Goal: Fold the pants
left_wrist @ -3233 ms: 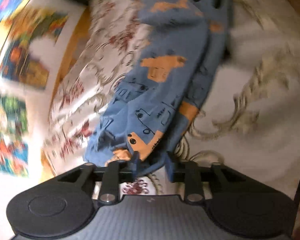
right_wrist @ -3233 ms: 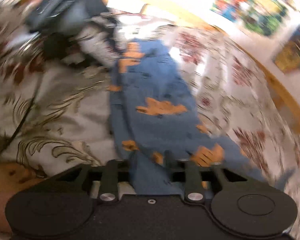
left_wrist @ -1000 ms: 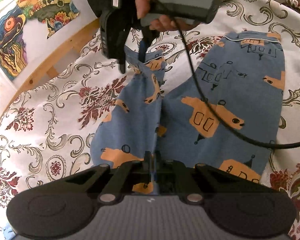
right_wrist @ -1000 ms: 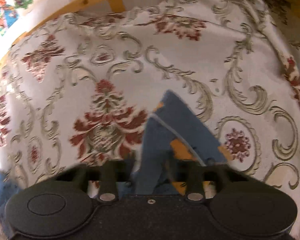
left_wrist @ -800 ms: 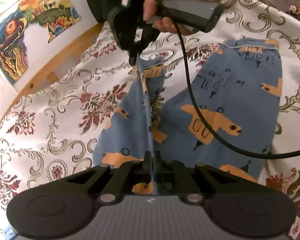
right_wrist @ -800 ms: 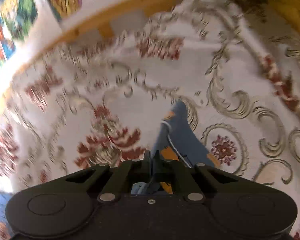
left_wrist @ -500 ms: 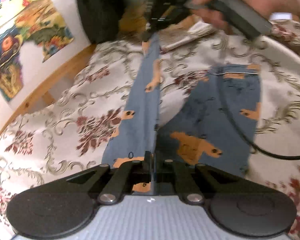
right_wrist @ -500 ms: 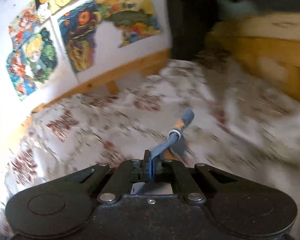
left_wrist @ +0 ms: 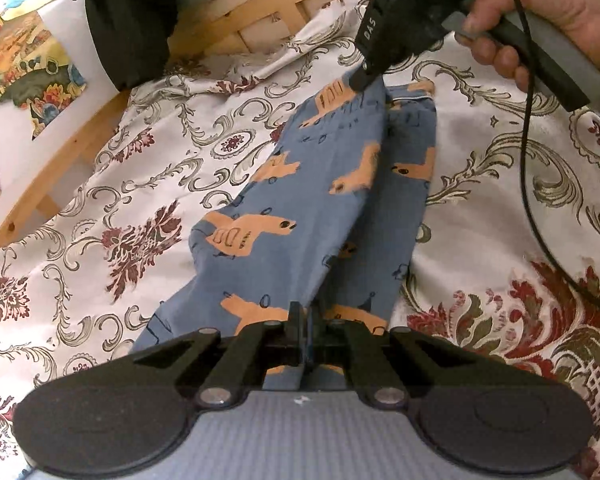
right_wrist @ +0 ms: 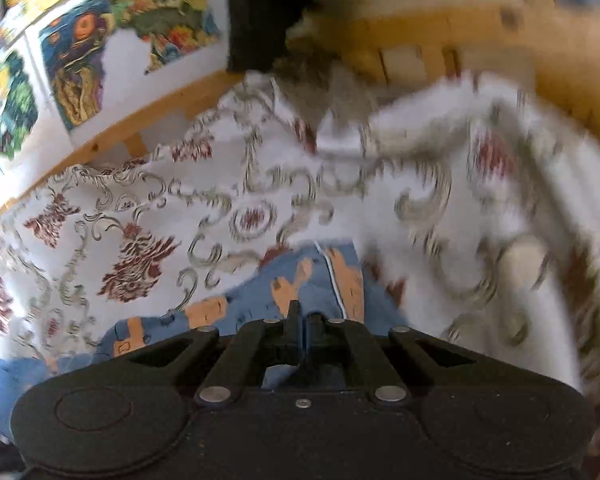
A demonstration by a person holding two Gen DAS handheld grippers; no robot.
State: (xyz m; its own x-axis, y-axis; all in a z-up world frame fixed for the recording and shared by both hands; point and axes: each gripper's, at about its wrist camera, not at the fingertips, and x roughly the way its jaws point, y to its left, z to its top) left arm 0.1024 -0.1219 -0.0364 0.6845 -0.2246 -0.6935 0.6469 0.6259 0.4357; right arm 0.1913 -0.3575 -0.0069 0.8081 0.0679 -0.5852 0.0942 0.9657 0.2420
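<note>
Blue pants [left_wrist: 312,216] printed with orange animals lie on a patterned bedspread [left_wrist: 140,184], one leg folded over the other. My left gripper [left_wrist: 306,316] is shut on the near end of the upper leg. My right gripper [left_wrist: 360,78], held by a hand [left_wrist: 540,12], pinches the far cuff of that leg just above the lower leg's cuff. In the blurred right wrist view, the right gripper [right_wrist: 304,320] is shut on blue cloth, and the pants [right_wrist: 228,312] trail off to the left.
A wooden bed frame [left_wrist: 260,12] runs along the far side and left. A dark garment [left_wrist: 128,28] hangs over it. Colourful pictures [left_wrist: 24,60] cover the white wall. A black cable [left_wrist: 540,200] loops from the right gripper over the bedspread.
Both grippers have carried one leg rightward over the other leg. The right gripper has come down with the cuff onto the far cuff. The pants now lie doubled.
</note>
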